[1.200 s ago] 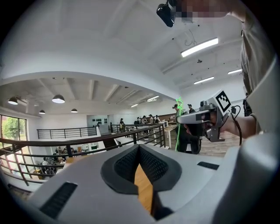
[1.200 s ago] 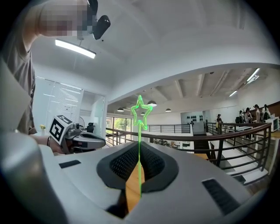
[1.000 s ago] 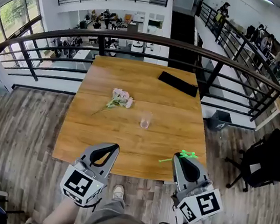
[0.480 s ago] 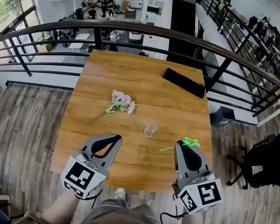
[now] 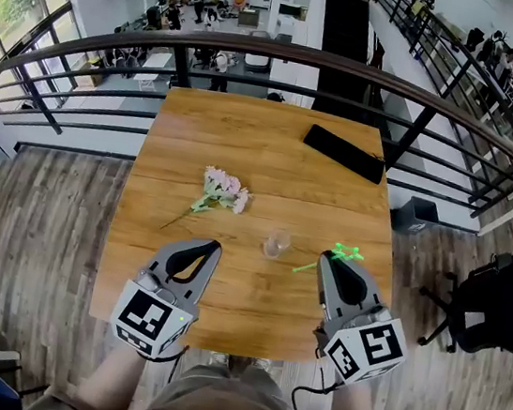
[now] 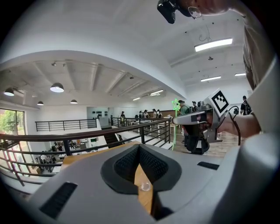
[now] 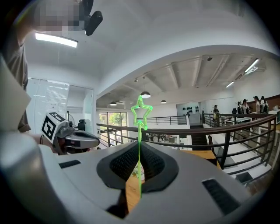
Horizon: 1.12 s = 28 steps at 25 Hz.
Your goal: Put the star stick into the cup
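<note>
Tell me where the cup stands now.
In the head view the cup stands on the table, just below-right of the pink flowers and left of the star stick held by the right gripper.

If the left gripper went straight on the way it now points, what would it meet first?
Probably the cup: it shows straight ahead of the left gripper, whose jaws are shut. Depth is unclear.

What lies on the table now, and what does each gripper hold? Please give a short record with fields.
table: wooden, beside a railing
cup: clear, upright, between the two grippers and just past them
star stick: green, clamped in the right gripper, not yet in the cup
left gripper: jaws together, nothing between them
flowers: pink, lying beyond the cup, to its left
black flat thing: far right corner of the table
</note>
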Each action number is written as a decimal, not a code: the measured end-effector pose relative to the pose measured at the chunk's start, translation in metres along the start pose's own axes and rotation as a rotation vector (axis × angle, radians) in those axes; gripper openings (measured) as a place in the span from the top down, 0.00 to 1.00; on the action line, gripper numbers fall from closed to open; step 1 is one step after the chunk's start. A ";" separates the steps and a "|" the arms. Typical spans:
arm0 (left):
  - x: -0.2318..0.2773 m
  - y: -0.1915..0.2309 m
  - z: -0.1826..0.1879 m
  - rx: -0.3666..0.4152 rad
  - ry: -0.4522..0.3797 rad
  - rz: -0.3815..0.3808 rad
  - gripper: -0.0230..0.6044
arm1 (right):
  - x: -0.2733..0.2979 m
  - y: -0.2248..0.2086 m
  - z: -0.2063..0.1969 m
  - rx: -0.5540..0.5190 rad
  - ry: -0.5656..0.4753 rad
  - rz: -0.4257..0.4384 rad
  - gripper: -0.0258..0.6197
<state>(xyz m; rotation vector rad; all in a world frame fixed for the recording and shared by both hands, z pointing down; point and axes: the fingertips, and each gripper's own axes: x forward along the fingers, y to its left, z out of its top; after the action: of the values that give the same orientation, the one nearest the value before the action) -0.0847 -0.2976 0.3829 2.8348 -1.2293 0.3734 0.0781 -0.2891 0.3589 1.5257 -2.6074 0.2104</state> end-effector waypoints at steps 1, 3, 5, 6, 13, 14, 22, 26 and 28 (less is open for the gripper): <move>0.004 0.002 0.001 0.005 0.001 0.008 0.94 | 0.004 -0.004 0.001 0.001 -0.003 0.007 0.91; 0.012 0.006 0.005 0.015 0.000 0.026 0.94 | 0.013 -0.011 0.003 0.004 -0.010 0.020 0.91; 0.020 0.010 0.009 0.014 -0.007 0.041 0.94 | 0.023 -0.016 0.006 -0.004 -0.013 0.033 0.91; 0.024 0.013 0.011 0.015 -0.010 0.047 0.94 | 0.029 -0.019 0.008 -0.011 -0.015 0.039 0.91; 0.058 0.026 0.005 0.020 0.007 0.051 0.94 | 0.076 -0.033 -0.007 0.008 0.019 0.065 0.91; 0.064 0.026 0.001 0.016 0.016 0.046 0.94 | 0.083 -0.035 -0.013 0.021 0.033 0.065 0.91; 0.098 0.020 -0.055 -0.057 0.122 -0.001 0.94 | 0.129 -0.047 -0.080 0.067 0.165 0.067 0.91; 0.110 0.022 -0.088 -0.109 0.174 -0.011 0.94 | 0.149 -0.054 -0.121 0.080 0.238 0.064 0.91; 0.114 0.023 -0.102 -0.130 0.197 -0.012 0.94 | 0.155 -0.056 -0.139 0.086 0.279 0.068 0.91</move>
<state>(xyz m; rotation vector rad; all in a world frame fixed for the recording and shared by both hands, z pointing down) -0.0473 -0.3826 0.5067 2.6230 -1.1528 0.5372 0.0554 -0.4241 0.5251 1.3231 -2.4583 0.5088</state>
